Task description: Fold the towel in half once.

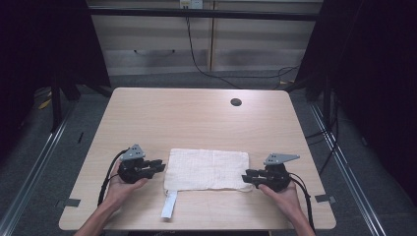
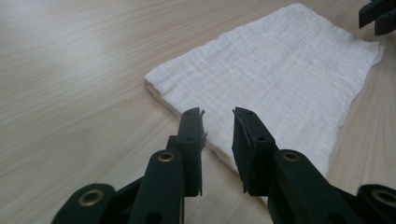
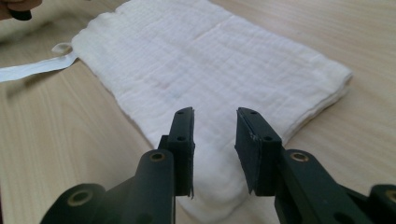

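The left gripper (image 1: 158, 166) and right gripper (image 1: 248, 175) are flanking the folded white cloth (image 1: 207, 169) at nine and three o'clock, both released, gripping nothing. The high view is showing a strap (image 1: 168, 205) trailing toward six; beyond, at twelve, a table hole (image 1: 236, 102).

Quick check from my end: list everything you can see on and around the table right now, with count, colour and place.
folded cloth: one, white, front middle of the table, lying flat between the two grippers
strap: one, white, trailing from the cloth's front left corner toward the table's front edge
table: one, light wood, centre of the high view
cable hole: one, dark, far right part of the tabletop
floor cables: black, behind the table
left gripper: one, black, at the cloth's left edge, jaws apart, nothing gripped
right gripper: one, black, at the cloth's right edge, jaws apart, nothing gripped
hands: two, holding the grippers, at the front edge
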Motion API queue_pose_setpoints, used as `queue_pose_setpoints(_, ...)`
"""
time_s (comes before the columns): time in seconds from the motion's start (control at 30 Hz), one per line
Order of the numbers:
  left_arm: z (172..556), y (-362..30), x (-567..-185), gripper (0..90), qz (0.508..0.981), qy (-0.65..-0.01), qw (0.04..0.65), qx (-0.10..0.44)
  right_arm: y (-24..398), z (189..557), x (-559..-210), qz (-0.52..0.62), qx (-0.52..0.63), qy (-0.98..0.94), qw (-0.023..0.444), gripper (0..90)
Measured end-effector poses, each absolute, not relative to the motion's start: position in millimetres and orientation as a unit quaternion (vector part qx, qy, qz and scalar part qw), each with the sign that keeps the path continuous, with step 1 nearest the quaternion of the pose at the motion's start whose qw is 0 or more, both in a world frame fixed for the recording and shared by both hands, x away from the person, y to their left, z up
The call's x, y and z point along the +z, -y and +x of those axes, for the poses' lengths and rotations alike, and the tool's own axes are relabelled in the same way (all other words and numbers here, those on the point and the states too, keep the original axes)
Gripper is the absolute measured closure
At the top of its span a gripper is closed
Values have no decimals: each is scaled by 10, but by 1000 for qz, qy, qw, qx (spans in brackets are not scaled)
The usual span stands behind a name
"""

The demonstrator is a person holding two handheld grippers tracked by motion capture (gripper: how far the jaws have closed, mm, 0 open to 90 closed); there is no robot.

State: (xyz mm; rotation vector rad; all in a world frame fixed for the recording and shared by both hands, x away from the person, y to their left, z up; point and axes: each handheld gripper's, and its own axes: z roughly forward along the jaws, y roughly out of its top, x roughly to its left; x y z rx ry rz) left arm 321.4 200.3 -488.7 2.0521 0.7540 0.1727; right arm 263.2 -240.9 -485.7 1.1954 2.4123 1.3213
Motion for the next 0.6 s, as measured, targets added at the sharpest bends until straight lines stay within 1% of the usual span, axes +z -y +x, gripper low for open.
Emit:
queue_pose_setpoints(0.2,3296,-1810,-4935,737,844,-294,443,62,2435,2864,-4809,404,431,-801,92,715)
queue_pose_setpoints(0.33,3300,-1739,-5013,740,858,-288,421,58,2433,3037,-4788,409,425,-801,102,727)
queue_pose_setpoints(0.5,3291,-1718,-5044,739,862,-282,418,53,2426,3330,-4815,425,413,-798,108,725)
queue_pose_setpoints(0.6,3270,-1728,-5048,739,863,-279,418,55,2403,3448,-4880,429,400,-802,110,695)
